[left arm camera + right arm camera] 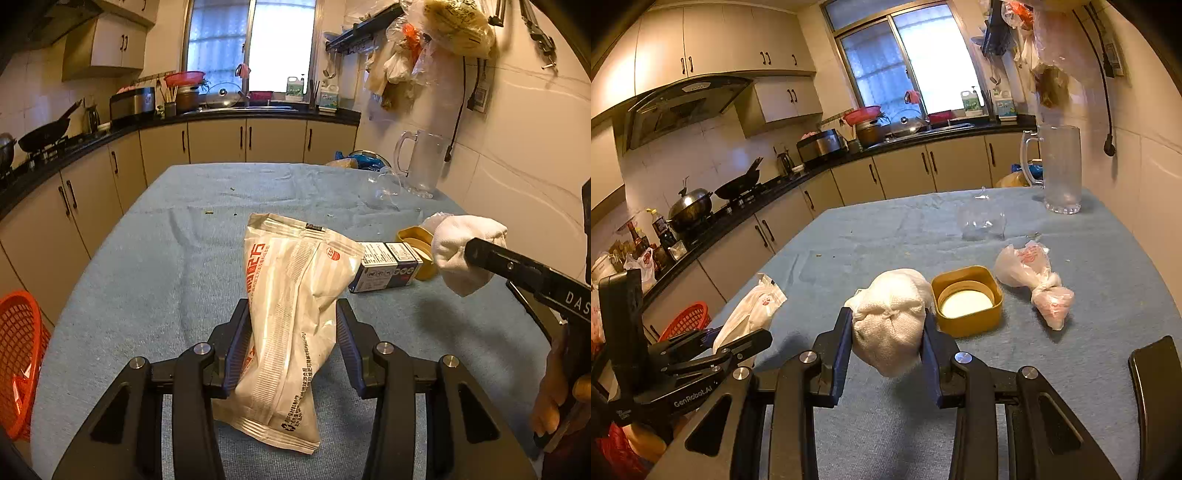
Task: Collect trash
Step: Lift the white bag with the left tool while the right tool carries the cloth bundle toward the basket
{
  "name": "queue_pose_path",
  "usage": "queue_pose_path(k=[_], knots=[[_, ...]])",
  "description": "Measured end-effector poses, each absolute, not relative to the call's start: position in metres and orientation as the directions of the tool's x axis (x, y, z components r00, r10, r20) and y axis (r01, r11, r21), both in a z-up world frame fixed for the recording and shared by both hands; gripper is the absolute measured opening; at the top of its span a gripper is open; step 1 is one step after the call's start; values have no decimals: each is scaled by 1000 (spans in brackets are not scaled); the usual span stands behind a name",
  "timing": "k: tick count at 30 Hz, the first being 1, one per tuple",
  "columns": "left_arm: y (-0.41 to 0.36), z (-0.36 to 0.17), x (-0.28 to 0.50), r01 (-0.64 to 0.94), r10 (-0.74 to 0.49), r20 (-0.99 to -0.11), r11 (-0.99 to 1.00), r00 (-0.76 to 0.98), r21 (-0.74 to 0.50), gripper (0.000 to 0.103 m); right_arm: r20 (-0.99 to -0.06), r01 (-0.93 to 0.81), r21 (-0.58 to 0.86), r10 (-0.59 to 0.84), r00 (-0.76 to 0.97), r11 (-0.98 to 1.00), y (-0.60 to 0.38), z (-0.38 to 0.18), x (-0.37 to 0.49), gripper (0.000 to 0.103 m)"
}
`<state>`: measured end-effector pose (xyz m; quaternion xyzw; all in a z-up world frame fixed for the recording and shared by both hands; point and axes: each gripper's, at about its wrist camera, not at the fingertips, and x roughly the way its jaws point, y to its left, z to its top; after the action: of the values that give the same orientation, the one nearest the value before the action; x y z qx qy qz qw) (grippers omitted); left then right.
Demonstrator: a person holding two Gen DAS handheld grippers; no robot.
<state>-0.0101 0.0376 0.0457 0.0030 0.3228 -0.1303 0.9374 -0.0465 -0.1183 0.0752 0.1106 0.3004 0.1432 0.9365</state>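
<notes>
My left gripper (291,325) is shut on a white snack wrapper (291,302) with red print and holds it above the blue tablecloth (147,258). My right gripper (888,332) is shut on a crumpled white tissue wad (890,317), lifted above the cloth; the wad also shows in the left wrist view (461,247). A small blue-and-white carton (388,266) lies behind the wrapper. A yellow lid (967,301) and a knotted plastic bag (1034,277) lie just beyond the wad. The left gripper with the wrapper (750,314) appears at lower left in the right wrist view.
An orange mesh basket (18,354) stands off the table's left edge, also in the right wrist view (687,317). A glass pitcher (1060,170) and a clear plastic cup (982,221) stand at the far right. Kitchen counters run along the left and back. A dark chair back (1156,398) is at right.
</notes>
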Motion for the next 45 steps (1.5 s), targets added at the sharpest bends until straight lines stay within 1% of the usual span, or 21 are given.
queue_pose_path(k=[8,20,24,45], knots=[[37,52,-20,223,-205,-580,974,789,-40,44,-528,-205,302,342,777,931,-121,74,-45,37],[50,61,-43,195,-170,-558,981,812,-15,44,-498,-190,365,364,787,911,-118,81,-52,37],[55,63,-50,189,-167,-554,982,816,-17,44,-488,-206,394,393,779,896,-108,83,-56,37],[111,76,-77,102,-120,-526,993,842,-63,44,-509,-287,390,464,724,875,-34,89,-66,37]])
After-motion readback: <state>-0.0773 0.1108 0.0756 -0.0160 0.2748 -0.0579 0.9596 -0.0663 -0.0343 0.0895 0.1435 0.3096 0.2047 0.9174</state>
